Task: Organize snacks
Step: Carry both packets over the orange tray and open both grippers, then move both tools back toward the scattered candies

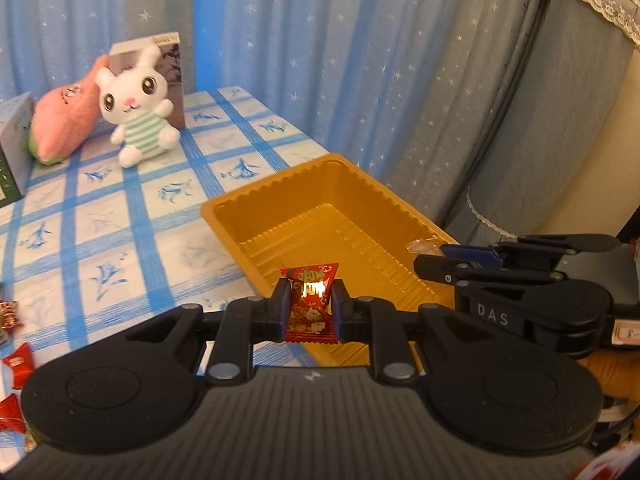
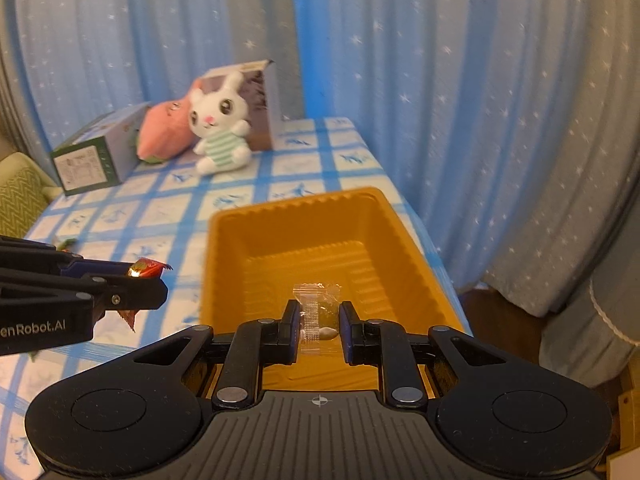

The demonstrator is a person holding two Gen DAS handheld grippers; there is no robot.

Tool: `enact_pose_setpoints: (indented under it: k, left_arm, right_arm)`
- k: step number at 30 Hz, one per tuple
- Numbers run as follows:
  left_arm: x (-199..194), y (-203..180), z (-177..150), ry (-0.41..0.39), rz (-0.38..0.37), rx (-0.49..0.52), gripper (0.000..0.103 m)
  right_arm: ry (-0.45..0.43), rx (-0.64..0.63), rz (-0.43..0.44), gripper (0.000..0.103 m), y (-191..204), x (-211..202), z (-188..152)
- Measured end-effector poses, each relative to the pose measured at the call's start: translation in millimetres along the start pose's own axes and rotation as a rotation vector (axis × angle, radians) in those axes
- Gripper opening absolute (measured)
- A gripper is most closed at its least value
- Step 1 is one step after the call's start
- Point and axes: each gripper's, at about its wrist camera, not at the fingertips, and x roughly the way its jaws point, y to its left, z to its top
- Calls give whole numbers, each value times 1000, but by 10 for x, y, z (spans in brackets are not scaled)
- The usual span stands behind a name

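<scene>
My left gripper (image 1: 310, 306) is shut on a red snack packet (image 1: 310, 300) and hovers over the near corner of the golden plastic tray (image 1: 280, 196). My right gripper (image 2: 319, 314) is shut on a clear wrapped snack (image 2: 316, 312) above the near end of the same tray (image 2: 224, 240). The tray looks bare inside. In the left wrist view the right gripper (image 1: 436, 258) comes in from the right with the clear wrapper at its tip. In the right wrist view the left gripper (image 2: 160, 276) shows at the left holding the red packet (image 2: 146, 269).
The table wears a blue checked cloth (image 1: 120, 216). At its far end sit a white bunny plush (image 1: 138, 112), a pink plush (image 1: 64, 124) and boxes (image 2: 96, 160). Several red snack packets (image 1: 16, 360) lie at the left edge. Blue curtains (image 1: 360, 60) hang behind.
</scene>
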Motion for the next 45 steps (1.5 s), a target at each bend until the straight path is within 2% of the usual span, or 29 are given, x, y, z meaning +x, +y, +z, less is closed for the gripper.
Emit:
enact_pose_setpoints:
  k: [14,16,31,35,37,39,45]
  left_arm:
    - [542,-147,-123,44,-68,-26,19]
    - [588,-160,-139,49,-58,-21,23]
    - [561,-91,-113,40,-32,-31,26]
    - [527,-93,-99,35,-28,-23,27]
    - [503,-77,-94,32,-23,-21,28]
    - [468,-58,-93,28,-16,-22,29]
    - [269,48,-80,7,6,-34,31]
  right_arm:
    - [47,40,-17,21,-255,275,-81]
    - [49,43,-18,21,-266,290,-87]
    - [37,68,-3,21,-311,275,-73]
    - [1,102,28,21,-343,269,-53]
    - [-8,116,27,25,-356,259,-45]
    - [-23,142,19,49,-389,222,-42]
    - [-48,174,12,51,-430,38,-4]
